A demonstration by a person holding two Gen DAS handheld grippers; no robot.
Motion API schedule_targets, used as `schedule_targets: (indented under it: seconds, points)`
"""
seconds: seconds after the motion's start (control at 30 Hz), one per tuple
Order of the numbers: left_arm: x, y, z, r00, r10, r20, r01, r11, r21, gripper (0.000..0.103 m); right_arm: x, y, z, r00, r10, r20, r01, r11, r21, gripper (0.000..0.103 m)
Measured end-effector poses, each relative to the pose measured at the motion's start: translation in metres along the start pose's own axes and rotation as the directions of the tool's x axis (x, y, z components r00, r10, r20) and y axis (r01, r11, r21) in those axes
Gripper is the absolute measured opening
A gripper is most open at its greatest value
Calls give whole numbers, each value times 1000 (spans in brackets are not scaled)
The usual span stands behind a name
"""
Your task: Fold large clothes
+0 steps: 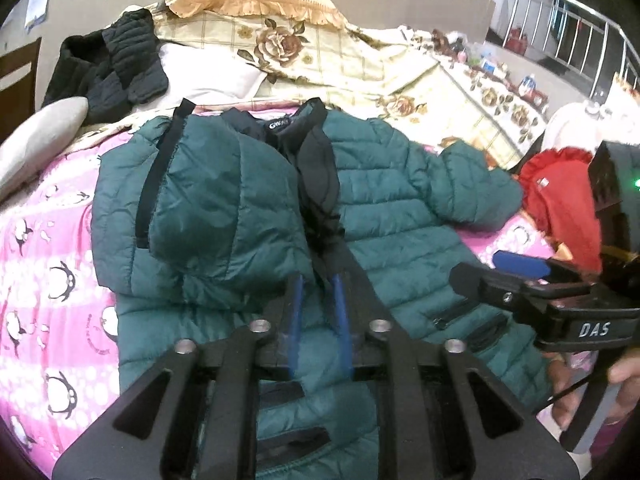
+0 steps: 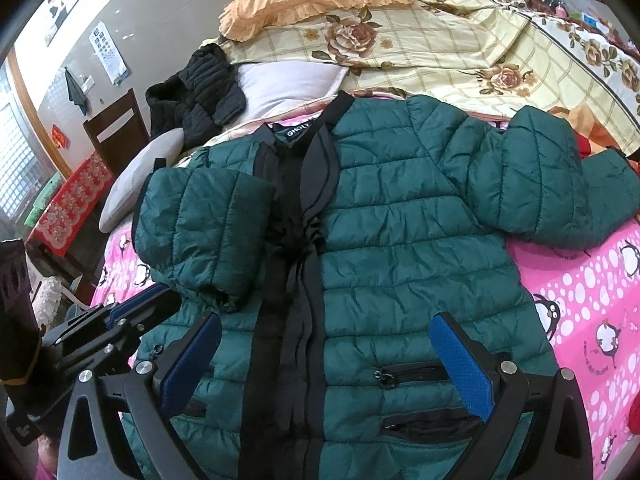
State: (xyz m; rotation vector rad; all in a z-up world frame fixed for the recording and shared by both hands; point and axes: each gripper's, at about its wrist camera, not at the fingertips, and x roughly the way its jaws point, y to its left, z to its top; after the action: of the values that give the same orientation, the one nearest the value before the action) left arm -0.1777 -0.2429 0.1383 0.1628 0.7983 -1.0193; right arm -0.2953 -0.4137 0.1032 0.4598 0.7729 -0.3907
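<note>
The right gripper (image 1: pixel 516 276) reads "DAS"; the neck tag of the green jacket (image 2: pixel 400 248) is too blurred to read. A black jacket (image 2: pixel 200 92) lies at 10 o'clock, a flowered quilt (image 2: pixel 460 48) at 1. The jacket lies flat on the pink sheet (image 2: pixel 592 304), one sleeve (image 2: pixel 204 232) folded inward. The right gripper's jaws stand wide; the left gripper (image 1: pixel 318 292) is narrow, empty.

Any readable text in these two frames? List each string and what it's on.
"DAS": white letters on the black body of the right gripper.
"GNOLY": white on the black neck label of the green quilted puffer jacket; the left wrist view blurs it.
Round print on the pink penguin bedsheet: too small to read.
White wall poster: too small to read.
</note>
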Motion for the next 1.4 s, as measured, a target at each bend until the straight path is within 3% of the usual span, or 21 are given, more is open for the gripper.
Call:
schedule_targets:
  seconds: [0.03,0.1,0.17,0.23,0.37,0.43,0.6,0.87,1.13,1.3,1.4]
  points:
    - [-1,4,0,1000,-20,1,20,1000,-18,37,0,2,0,1000,5,2,-5,1000,-7,103]
    - [-3,11,1,998,-65,-4,65,997,-50,78,0,7,0,1000,11,2,-11,1000,-21,103]
    - [-4,19,1,992,-124,-25,122,990,-71,90,2,14,-1,1000,14,-1,-14,999,-44,103]
    - [-10,27,2,994,-109,-21,107,991,-83,90,4,20,-2,1000,18,-7,-18,998,-67,103]
    - [-30,49,4,1000,6,13,-4,996,-89,90,7,34,-4,1000,20,-9,-21,992,-124,103]
    - [-37,62,5,996,86,18,-83,991,-102,90,9,41,-3,1000,21,-6,-21,989,-144,103]
    - [-39,92,1,980,199,2,-198,974,-108,90,18,52,-3,999,24,-26,-28,986,-162,103]
    - [-33,126,-4,964,265,-22,-265,952,-153,90,28,83,-7,1000,3,-6,-4,961,-278,103]
    - [-33,151,-7,959,279,-47,-282,925,-256,89,57,150,-11,995,-23,95,66,872,-486,103]
    - [-30,160,-10,936,348,-50,-348,894,-283,89,82,179,2,988,-20,152,96,855,-510,103]
    - [-25,164,-11,927,370,-65,-373,883,-285,89,98,186,9,990,-25,142,95,851,-516,103]
